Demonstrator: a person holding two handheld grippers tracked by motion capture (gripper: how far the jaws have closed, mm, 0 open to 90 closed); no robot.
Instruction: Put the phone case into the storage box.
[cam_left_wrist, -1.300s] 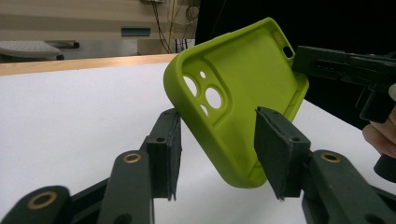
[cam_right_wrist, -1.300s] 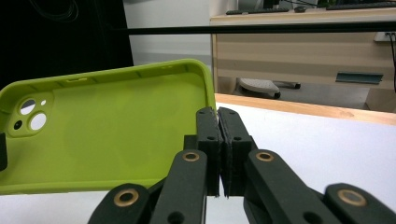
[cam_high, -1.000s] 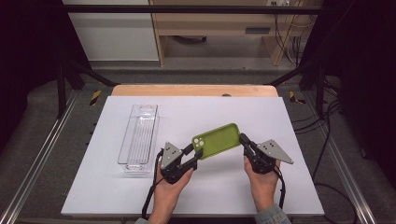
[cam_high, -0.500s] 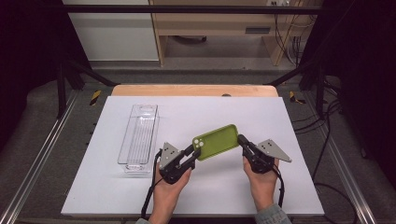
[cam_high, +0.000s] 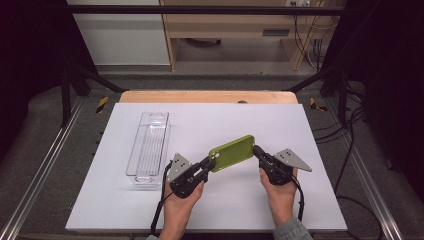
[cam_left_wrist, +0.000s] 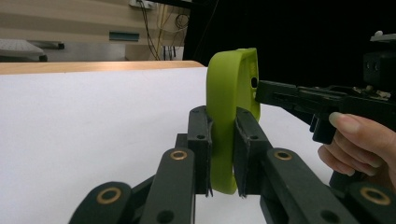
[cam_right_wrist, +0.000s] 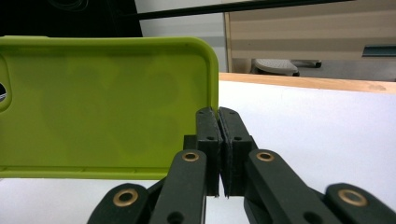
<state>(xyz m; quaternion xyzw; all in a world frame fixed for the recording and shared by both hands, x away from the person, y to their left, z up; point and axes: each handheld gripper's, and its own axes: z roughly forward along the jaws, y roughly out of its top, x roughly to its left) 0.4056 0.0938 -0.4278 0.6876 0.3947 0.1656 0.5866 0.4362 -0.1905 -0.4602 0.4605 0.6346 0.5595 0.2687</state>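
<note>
A lime-green phone case (cam_high: 231, 153) hangs tilted above the white table, carried at both ends. My left gripper (cam_high: 210, 162) has its jaws around the case's lower left end. They have just been closing, and in the left gripper view both pads (cam_left_wrist: 200, 135) press on the case (cam_left_wrist: 229, 93). My right gripper (cam_high: 257, 150) is shut on the upper right end. In the right gripper view its jaws (cam_right_wrist: 218, 116) pinch the thin rim of the case (cam_right_wrist: 102, 102), whose hollow inside faces the camera. The right gripper (cam_left_wrist: 261, 91) also shows in the left gripper view.
A clear plastic tray (cam_high: 149, 145) lies lengthwise on the left of the white board (cam_high: 225, 115). A wooden strip (cam_high: 207, 96) runs along the far edge. Metal rails (cam_high: 45, 165) flank the table, and cables (cam_high: 350, 150) trail on the right.
The left gripper's jaws have closed in on the lower left end of the case. Both hands and the case have stayed almost where they were.
</note>
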